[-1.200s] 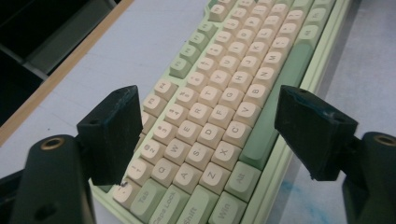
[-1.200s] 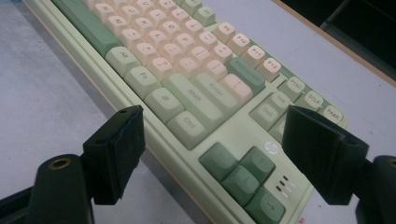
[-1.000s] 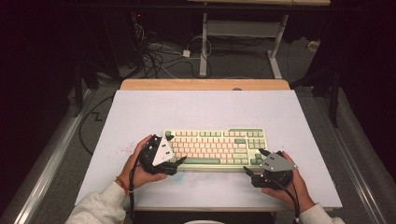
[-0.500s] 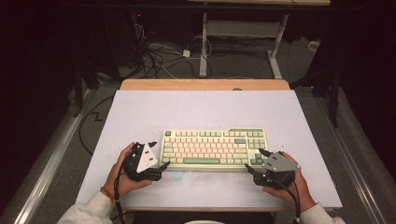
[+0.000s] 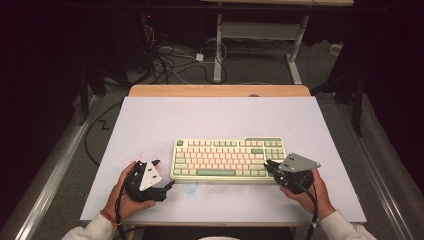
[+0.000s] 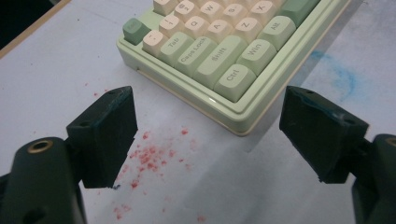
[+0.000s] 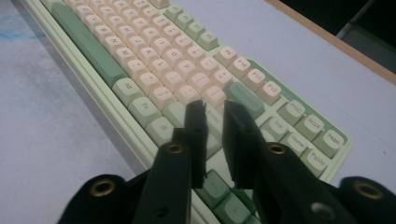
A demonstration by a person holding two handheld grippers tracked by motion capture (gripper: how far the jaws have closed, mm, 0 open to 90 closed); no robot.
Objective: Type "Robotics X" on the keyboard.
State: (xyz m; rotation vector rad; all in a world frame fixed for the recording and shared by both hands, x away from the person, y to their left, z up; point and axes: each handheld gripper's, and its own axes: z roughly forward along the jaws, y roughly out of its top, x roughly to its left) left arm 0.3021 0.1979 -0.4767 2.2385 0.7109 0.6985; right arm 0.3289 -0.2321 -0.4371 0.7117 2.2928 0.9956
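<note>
At mid-worktop the keyboard lies with its long axis across you. Your right claw hangs over its right-hand keys; its jaws have just been closing, nearly together, with nothing between them. Your left claw stands wide apart, empty, just off the left end.

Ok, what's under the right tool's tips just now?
The right tool, nearly shut with nothing between its tips, hangs over the keyboard by its right-hand keys. The keys directly beneath are covered, so contact can't be judged.
</note>
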